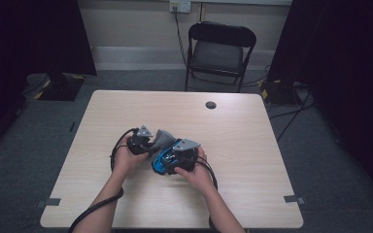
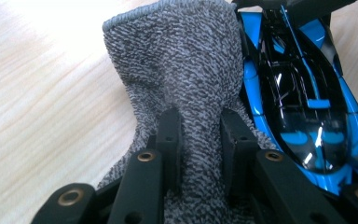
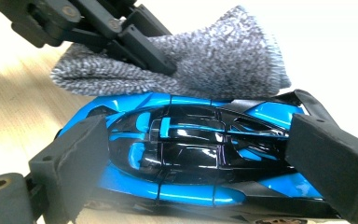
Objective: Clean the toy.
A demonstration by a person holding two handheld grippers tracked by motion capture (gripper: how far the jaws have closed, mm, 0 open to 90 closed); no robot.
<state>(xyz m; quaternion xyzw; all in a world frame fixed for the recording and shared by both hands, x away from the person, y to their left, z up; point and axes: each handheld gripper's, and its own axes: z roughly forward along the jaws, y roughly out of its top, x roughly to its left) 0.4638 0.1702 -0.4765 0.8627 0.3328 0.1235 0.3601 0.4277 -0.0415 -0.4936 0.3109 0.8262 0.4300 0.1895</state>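
Clerk: Grey knit cloth [image 2: 177, 65], one piece. Where is it?

Holder: Between the jaws of my left gripper [image 2: 200, 140], which are pinched tight on a fold of it. It lies against the side of the toy car [image 3: 191, 154], touching it, near the middle of the wooden table [image 1: 252, 145].

Clerk: Toy car, blue and black, glossy. Location?

Holder: Clamped lengthwise in my right gripper [image 3: 200, 163], one pad at the nose, one at the tail. My jaws stand wide but press on both ends. Whether its wheels rest on the tabletop I cannot tell.

Clerk: Anything standing in the way?

Holder: From the right gripper view, the cloth and my left gripper's arms cover the car's far side. From the high view, my two hands crowd together and hide most of both items.

Clerk: Surroundings?

Holder: One small dark round cap [image 1: 211, 105] near the table's far edge, well apart. One black folding chair [image 1: 221, 48] beyond the table. Cables on the grey carpet [image 1: 320, 141].
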